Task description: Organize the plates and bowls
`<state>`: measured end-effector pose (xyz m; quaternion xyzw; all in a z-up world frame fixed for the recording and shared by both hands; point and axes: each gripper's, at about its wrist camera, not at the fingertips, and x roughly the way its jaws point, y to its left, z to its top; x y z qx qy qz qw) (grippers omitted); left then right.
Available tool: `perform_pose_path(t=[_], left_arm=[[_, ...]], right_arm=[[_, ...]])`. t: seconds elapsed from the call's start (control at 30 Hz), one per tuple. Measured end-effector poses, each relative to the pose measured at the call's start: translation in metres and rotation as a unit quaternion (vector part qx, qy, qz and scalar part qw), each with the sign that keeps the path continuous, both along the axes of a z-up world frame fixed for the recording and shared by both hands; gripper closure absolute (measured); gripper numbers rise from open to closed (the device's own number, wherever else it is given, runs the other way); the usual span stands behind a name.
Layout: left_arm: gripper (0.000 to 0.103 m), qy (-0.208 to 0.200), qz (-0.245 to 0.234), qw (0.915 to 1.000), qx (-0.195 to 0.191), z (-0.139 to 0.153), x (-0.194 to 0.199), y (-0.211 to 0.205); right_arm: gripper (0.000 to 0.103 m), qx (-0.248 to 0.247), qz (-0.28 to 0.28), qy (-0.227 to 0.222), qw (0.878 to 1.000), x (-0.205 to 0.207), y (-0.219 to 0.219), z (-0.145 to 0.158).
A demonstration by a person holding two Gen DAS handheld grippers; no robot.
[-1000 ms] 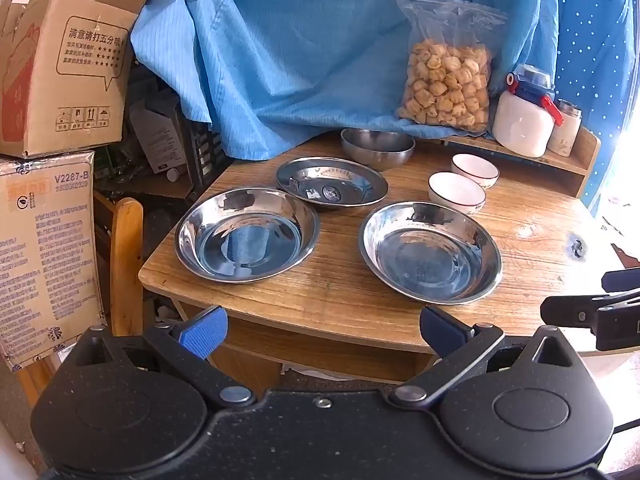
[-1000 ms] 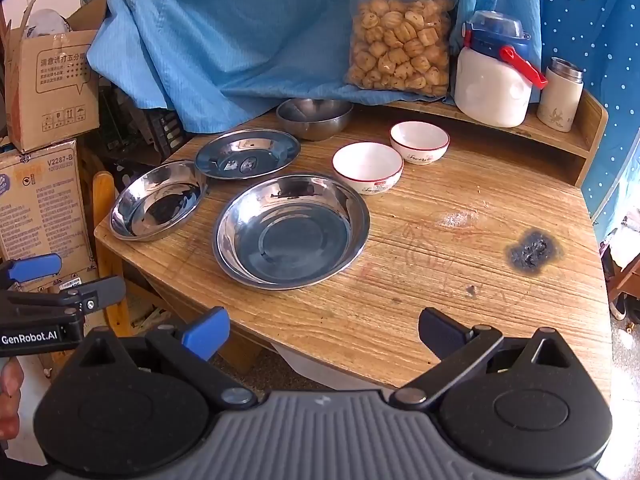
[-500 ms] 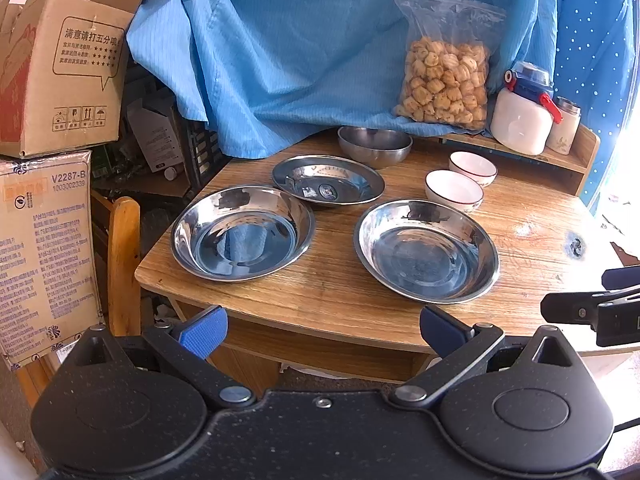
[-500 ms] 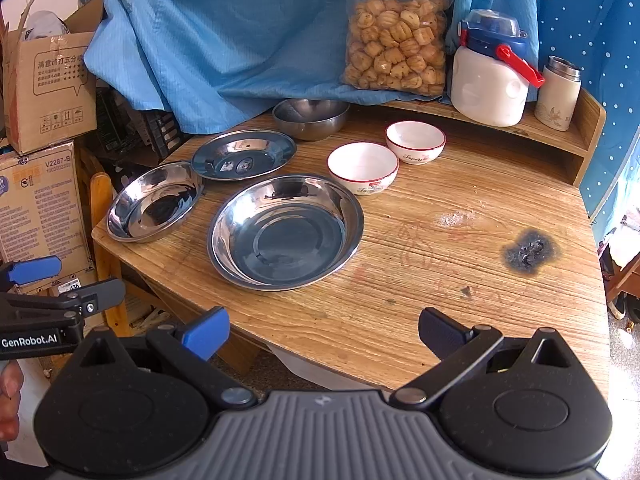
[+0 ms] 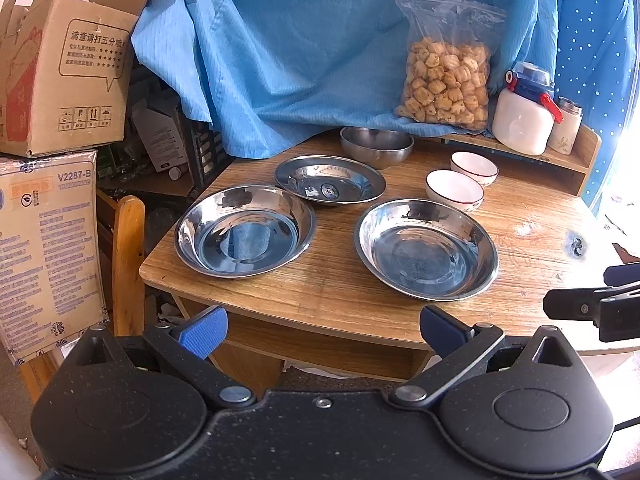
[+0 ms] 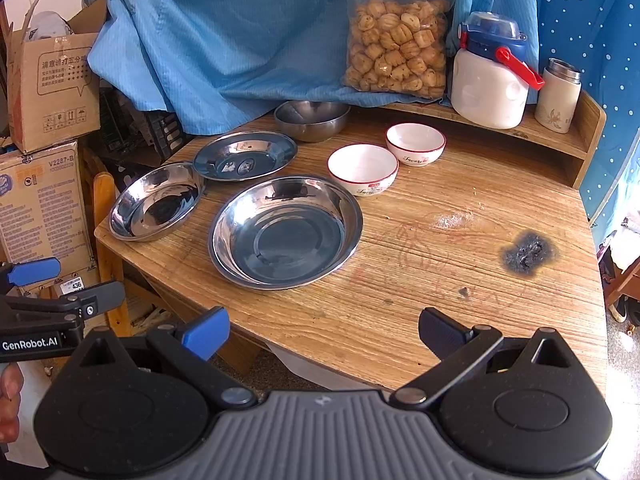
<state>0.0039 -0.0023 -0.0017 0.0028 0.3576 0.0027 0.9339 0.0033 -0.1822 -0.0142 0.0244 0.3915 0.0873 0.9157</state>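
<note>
Your left tool (image 5: 322,326) and right tool (image 6: 322,330) both hover off the near edge of the wooden tabletop (image 6: 420,280), each with its fingers spread wide and nothing between them. On the tabletop you have three steel plates: the left plate (image 5: 244,230) near the left corner, the middle plate (image 5: 330,178) just behind it with rims nearly touching, and the right plate (image 6: 286,230) nearest your right tool. Behind the right plate stand two white bowls with red rims, the nearer white bowl (image 6: 362,168) just beside that plate and the farther white bowl (image 6: 416,143) close behind it. A steel bowl (image 6: 312,118) sits at the back under the blue cloth (image 5: 320,40). On the raised shelf (image 6: 560,136) stand a bag of snacks (image 6: 396,44), a white jug (image 6: 490,76) (blue lid, red latch) and a small flask (image 6: 558,96). All dishes stand separate, none stacked.
</note>
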Motion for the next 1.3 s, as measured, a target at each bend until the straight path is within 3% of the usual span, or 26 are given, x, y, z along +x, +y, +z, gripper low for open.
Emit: perform_pose_path(t=[1.3], left_arm=[[0.001,0.006,0.008,0.9999,0.012,0.002,0.004,-0.014]], right_arm=[[0.000,0.003,0.024,0.008,1.000,0.011,-0.011,-0.001]])
